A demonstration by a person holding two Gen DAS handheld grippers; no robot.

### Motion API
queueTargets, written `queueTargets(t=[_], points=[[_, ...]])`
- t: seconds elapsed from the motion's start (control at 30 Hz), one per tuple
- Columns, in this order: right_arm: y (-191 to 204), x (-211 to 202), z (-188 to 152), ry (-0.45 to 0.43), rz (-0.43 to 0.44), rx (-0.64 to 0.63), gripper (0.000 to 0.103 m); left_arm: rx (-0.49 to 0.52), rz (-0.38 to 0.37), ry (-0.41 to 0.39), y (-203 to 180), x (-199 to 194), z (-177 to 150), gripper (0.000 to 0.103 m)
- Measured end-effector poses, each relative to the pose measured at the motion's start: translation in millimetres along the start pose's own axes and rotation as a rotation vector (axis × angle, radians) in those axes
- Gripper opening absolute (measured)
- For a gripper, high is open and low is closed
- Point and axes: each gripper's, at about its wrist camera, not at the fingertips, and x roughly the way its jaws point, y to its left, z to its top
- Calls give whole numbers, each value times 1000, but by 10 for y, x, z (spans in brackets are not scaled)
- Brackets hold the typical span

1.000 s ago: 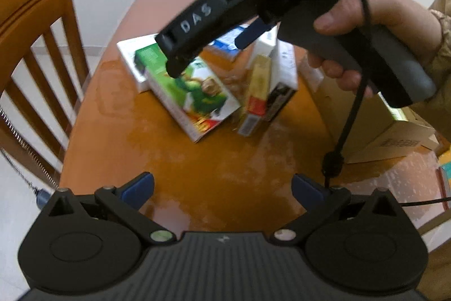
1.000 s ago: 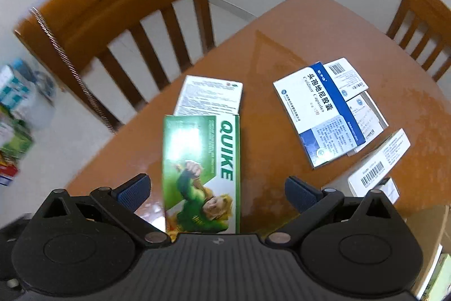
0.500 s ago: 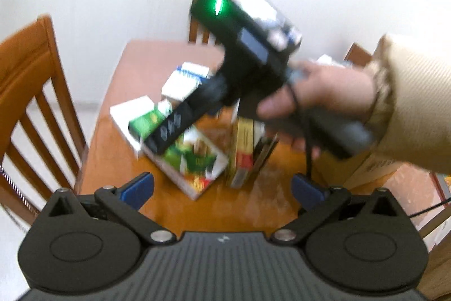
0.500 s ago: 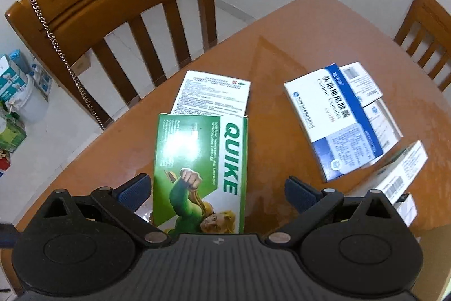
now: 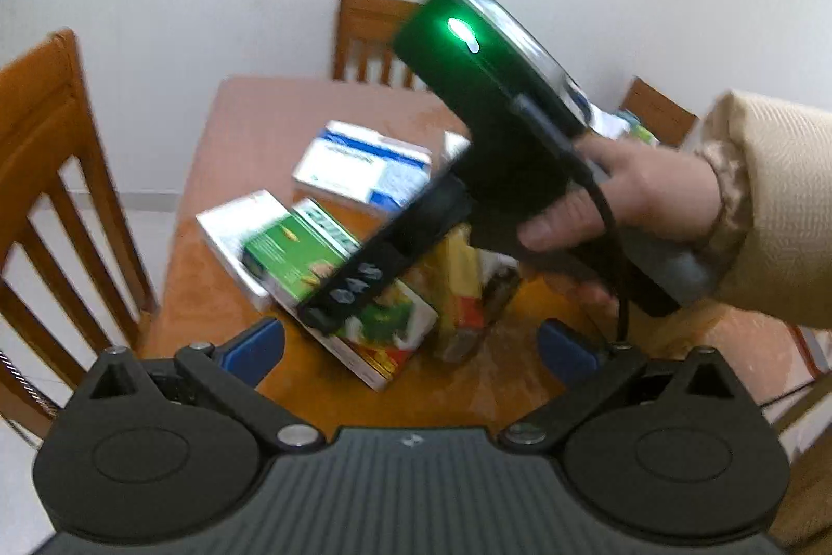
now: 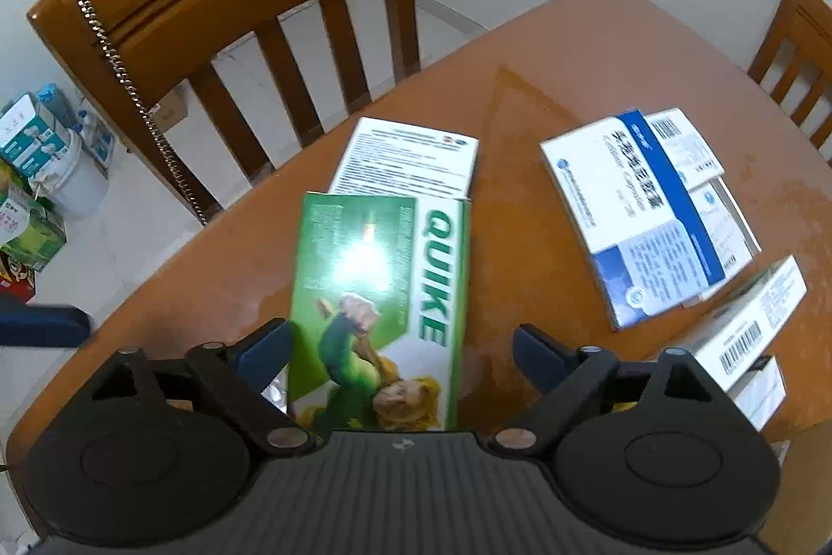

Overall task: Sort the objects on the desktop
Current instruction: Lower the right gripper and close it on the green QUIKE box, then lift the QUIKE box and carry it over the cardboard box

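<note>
Green "QUIKE" cardboard box (image 6: 379, 295) lies between the spread right gripper (image 6: 400, 347); other boxes scattered on the table (image 6: 572, 50), unsorted; left gripper (image 5: 411, 341) spread, empty.

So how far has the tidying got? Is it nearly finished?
Barely begun, it seems. Nothing looks sorted: the green QUIKE box, the white box behind it and the blue-and-white box lie loose on the table. The right gripper is open with its fingers either side of the green box, not closed on it. The left gripper is open and holds nothing. All the boxes remain.
</note>
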Motion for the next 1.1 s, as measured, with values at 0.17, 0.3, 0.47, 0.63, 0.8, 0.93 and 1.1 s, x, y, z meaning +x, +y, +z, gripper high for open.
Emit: queueTargets(t=[0.17, 0.3, 0.47, 0.63, 0.8, 0.93, 1.1], points=[[157, 75, 7, 13, -45, -58, 89, -3, 9, 45, 23, 86, -109, 103], [125, 123, 4, 50, -49, -36, 79, -5, 32, 78, 48, 143, -194, 103], [16, 33, 20, 57, -26, 34, 78, -7, 113, 117, 67, 203, -219, 103], [-99, -191, 38, 17, 8, 102, 78, -21, 154, 127, 43, 205, -212, 103], [-205, -567, -18, -54, 40, 166, 78, -30, 200, 126, -3, 264, -140, 103], [-314, -949, -158, -120, 57, 212, 78, -17, 221, 91, -163, 208, -6, 103], [-532, -1382, -444, -195, 53, 286, 78, -5, 226, 42, -428, 153, 214, 103]])
